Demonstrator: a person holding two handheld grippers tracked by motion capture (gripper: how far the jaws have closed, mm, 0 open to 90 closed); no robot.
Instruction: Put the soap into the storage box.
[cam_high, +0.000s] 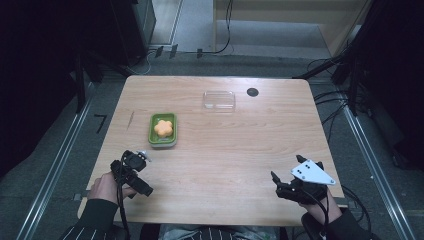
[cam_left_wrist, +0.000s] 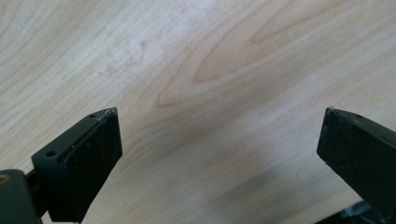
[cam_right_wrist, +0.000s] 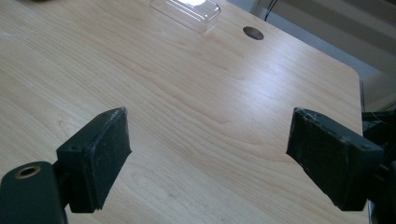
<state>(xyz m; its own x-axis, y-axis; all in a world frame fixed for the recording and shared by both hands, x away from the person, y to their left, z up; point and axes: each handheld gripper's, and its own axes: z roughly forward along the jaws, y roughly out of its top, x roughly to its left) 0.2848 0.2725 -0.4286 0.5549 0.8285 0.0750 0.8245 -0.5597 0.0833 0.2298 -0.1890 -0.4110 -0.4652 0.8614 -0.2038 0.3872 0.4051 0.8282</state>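
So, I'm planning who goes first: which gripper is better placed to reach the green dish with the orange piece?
Probably the left gripper: it sits just below the green dish, open. The right gripper is across the table.

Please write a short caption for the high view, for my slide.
Two open grippers, left and right, rest near a wooden table's front edge; green dish with orange piece, clear lid beyond.

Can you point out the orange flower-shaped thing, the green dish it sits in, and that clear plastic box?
orange flower-shaped piece (cam_high: 163, 129), high view, its middle.
green dish (cam_high: 153, 140), high view, a bare part of its near left rim.
clear plastic box (cam_high: 219, 99), high view, the middle of its top.
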